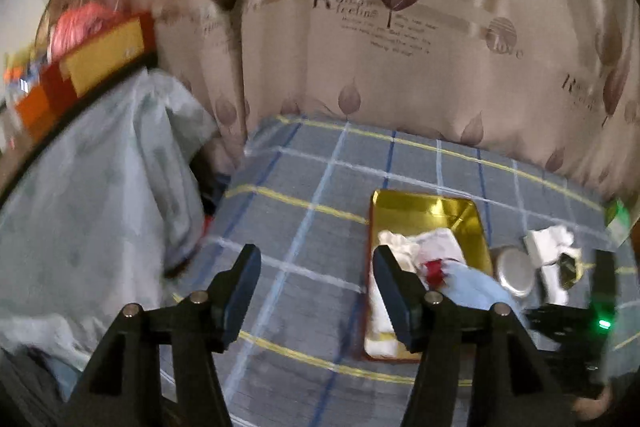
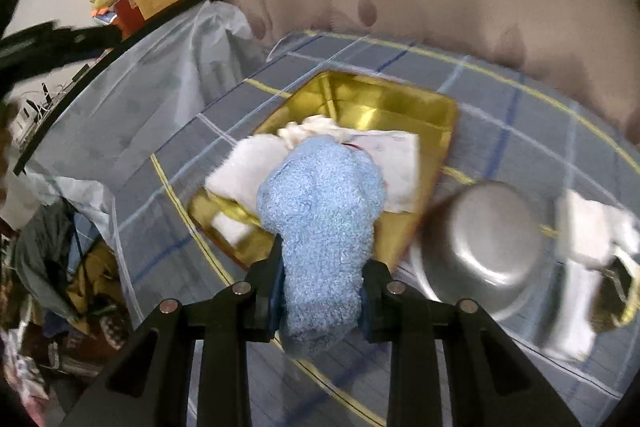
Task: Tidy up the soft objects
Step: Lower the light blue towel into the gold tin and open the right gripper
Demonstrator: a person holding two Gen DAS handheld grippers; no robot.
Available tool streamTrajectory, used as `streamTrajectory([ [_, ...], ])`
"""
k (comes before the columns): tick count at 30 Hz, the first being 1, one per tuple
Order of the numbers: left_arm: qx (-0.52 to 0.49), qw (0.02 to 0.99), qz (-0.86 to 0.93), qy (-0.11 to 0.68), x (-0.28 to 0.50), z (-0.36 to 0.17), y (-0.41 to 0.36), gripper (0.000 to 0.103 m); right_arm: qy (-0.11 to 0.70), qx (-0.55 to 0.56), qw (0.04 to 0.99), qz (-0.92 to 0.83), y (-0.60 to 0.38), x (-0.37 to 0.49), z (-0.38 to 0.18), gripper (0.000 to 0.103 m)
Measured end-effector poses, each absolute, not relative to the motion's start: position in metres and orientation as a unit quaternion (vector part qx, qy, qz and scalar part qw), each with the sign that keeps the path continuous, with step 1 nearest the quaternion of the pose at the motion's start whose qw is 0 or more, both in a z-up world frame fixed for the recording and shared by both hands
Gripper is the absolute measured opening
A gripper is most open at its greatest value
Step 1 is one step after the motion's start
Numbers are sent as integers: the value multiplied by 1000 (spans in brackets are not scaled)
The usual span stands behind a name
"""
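My right gripper (image 2: 320,267) is shut on a fluffy light blue sock (image 2: 320,219) and holds it over the near end of a gold tray (image 2: 380,107). The tray holds white cloths (image 2: 248,167) and a white item with a red bit. In the left wrist view the tray (image 1: 432,205) lies right of centre with the blue sock (image 1: 472,283) at its near end. My left gripper (image 1: 316,267) is open and empty above the checked bedsheet, left of the tray.
A steel bowl (image 2: 484,247) lies upside down right of the tray, with white cloth items (image 2: 592,227) beyond it. A pale blue quilt (image 1: 100,187) is heaped at the left. A curtain (image 1: 400,27) hangs behind the bed. Red and yellow boxes (image 1: 100,59) sit far left.
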State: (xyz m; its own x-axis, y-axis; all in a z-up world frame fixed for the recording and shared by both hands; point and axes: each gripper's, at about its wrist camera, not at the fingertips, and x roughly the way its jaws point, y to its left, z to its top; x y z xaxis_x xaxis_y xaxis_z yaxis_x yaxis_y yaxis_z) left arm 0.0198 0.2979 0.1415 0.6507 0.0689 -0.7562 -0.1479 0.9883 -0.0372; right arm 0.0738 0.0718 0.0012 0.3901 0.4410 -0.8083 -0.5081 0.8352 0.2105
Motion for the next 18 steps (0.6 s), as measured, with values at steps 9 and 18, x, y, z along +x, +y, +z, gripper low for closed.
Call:
streamTrajectory([
  [9,-79,885,55,456,7,102,302,60,511,-44,817,265,139,106,-37,26],
  [18,-105,875,46,470,5,83,294,60,468,-134,837,250,148,80,-24,73],
])
